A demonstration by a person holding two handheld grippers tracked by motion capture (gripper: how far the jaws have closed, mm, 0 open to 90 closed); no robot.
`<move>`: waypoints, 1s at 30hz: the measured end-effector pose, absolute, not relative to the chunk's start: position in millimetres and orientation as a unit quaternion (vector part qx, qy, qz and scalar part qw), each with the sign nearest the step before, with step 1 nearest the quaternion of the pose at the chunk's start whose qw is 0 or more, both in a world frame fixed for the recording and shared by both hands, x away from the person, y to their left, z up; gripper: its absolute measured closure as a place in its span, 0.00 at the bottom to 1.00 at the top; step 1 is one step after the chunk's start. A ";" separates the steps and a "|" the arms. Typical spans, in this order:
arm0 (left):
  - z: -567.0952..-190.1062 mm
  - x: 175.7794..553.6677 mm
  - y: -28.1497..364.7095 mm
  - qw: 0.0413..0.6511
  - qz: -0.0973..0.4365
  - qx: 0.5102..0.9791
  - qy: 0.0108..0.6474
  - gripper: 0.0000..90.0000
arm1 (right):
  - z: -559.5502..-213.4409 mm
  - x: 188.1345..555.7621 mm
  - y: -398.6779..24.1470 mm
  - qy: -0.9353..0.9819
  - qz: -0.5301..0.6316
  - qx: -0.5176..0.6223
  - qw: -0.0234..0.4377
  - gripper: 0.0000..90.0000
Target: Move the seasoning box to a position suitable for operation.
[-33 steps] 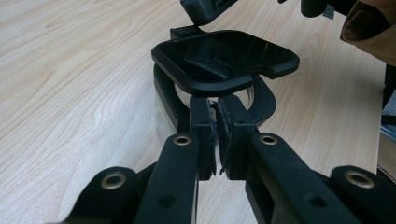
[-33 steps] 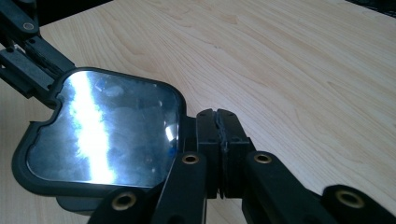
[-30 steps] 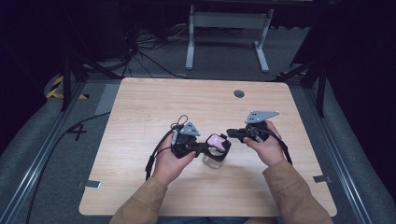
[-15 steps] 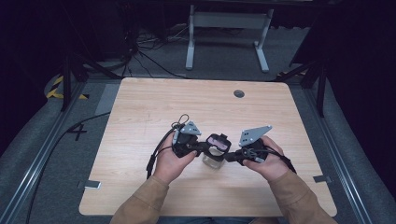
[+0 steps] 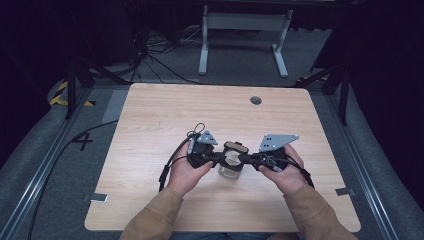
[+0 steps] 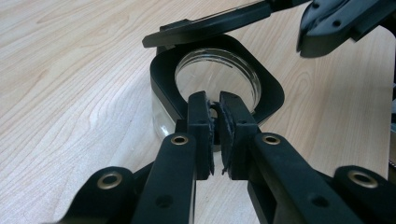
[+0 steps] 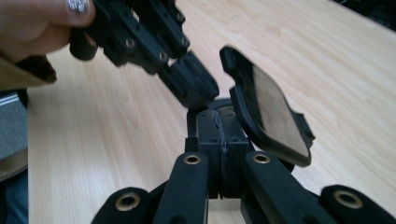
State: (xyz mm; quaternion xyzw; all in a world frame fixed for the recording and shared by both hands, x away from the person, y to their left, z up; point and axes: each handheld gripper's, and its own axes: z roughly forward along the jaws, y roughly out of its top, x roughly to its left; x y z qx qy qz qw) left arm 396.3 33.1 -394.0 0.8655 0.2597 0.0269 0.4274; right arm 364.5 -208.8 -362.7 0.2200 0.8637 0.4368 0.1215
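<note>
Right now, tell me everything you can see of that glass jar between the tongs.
The small clear glass jar with a black square-cornered collar stands upright on the light wooden table, mouth open. Its black hinged lid is raised. The left tongs pinch the collar's near rim; the right tongs are shut against the lid's edge.

A pale wooden table (image 5: 150, 130) with rounded corners carries a single item: a small clear glass jar (image 5: 230, 170) with a squarish black collar, standing upright on the boards between the two sets of jaws, directly ahead of the left ones and just beside the right ones. A round dark grommet (image 5: 256, 100) sits in the tabletop well beyond the jaws, toward the far edge. The grain runs across the surface in light, wavy bands.
</note>
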 end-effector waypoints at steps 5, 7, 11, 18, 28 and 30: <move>-393.1 395.5 30.7 0.423 0.034 0.869 0.256 0.94 | -356.8 366.0 -209.7 0.854 0.451 0.226 0.130 1.00; -392.8 395.0 29.4 0.420 0.035 0.870 0.254 0.94 | -355.2 367.1 -209.8 0.852 0.452 0.228 0.134 1.00; -390.8 393.9 27.0 0.409 0.047 0.877 0.247 0.95 | -353.0 369.0 -210.3 0.848 0.455 0.233 0.140 1.00; -389.5 393.2 24.8 0.400 0.055 0.882 0.244 0.96 | -349.5 376.3 -214.1 0.839 0.458 0.247 0.159 1.00; -388.1 393.7 24.0 0.393 0.058 0.886 0.239 0.97 | -343.8 391.9 -225.1 0.824 0.463 0.277 0.175 1.00; -388.3 393.1 23.2 0.395 0.057 0.885 0.240 0.97 | -343.7 393.5 -225.9 0.822 0.463 0.282 0.174 1.00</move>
